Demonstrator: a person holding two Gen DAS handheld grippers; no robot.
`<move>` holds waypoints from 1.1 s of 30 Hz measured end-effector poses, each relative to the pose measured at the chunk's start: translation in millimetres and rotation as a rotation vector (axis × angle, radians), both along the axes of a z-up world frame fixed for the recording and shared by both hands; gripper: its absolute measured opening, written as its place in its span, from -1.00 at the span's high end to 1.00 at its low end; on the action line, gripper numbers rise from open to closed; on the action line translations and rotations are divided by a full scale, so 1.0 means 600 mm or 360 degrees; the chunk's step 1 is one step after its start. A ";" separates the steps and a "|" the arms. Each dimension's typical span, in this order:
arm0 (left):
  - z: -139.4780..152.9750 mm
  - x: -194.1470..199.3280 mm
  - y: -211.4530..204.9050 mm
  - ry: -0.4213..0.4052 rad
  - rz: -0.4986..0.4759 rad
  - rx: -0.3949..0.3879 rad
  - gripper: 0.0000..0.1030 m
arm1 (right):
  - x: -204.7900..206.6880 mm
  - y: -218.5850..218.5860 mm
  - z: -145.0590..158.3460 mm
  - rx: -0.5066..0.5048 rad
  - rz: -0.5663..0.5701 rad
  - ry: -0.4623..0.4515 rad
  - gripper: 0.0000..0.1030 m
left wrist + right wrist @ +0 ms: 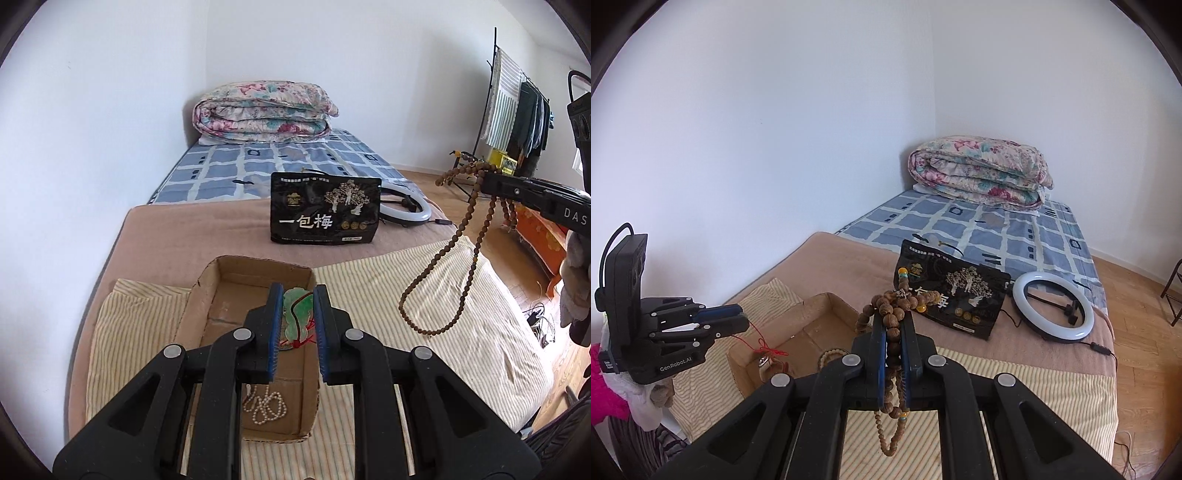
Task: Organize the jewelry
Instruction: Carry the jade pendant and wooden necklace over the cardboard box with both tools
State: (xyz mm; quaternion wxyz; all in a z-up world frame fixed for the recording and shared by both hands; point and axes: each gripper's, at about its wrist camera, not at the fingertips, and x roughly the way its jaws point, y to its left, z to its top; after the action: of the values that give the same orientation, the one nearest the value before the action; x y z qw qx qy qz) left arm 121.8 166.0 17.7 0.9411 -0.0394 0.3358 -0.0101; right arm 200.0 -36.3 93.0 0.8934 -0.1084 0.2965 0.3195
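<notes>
An open cardboard box (221,273) lies on a striped cloth on the bed; it also shows in the right wrist view (816,306). A white pearl strand (264,404) lies in its near end. My left gripper (297,295) is over the box, shut on the red cord (764,345) of a green jade pendant (297,310), which hangs between the fingers. My right gripper (893,325) is shut on a brown wooden bead necklace (886,306), held up to the right of the box. Its long loops (436,280) dangle above the cloth.
A black snack bag (325,208) stands behind the box, with a white ring light (1052,310) beside it. A folded floral quilt (264,110) lies at the bed's head by the wall. A clothes rack (517,110) stands at the far right. The bed edge drops to wooden floor on the right.
</notes>
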 end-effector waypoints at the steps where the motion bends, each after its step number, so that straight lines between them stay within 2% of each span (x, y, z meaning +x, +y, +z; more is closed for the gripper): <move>1: -0.001 -0.002 0.009 0.0002 0.0016 0.0001 0.71 | -0.001 0.010 0.002 0.0006 0.0016 -0.0002 0.92; 9: -0.012 -0.016 0.067 0.0020 0.0122 -0.0017 0.71 | -0.001 0.083 0.009 0.0043 0.0121 -0.0008 0.92; 18: -0.026 -0.014 0.093 0.0037 0.0167 -0.0031 0.71 | 0.001 0.153 -0.001 0.0049 0.0217 0.0007 0.92; 33: -0.058 0.008 0.096 0.0083 0.0173 -0.0045 0.71 | 0.044 0.226 -0.061 0.0003 0.0252 0.0086 0.92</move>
State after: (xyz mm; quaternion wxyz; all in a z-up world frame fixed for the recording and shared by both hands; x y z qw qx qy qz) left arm 126.6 223.8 -17.3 0.9305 -0.0711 0.3573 0.0373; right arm 226.1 99.5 56.3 0.8572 -0.1221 0.3106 0.3922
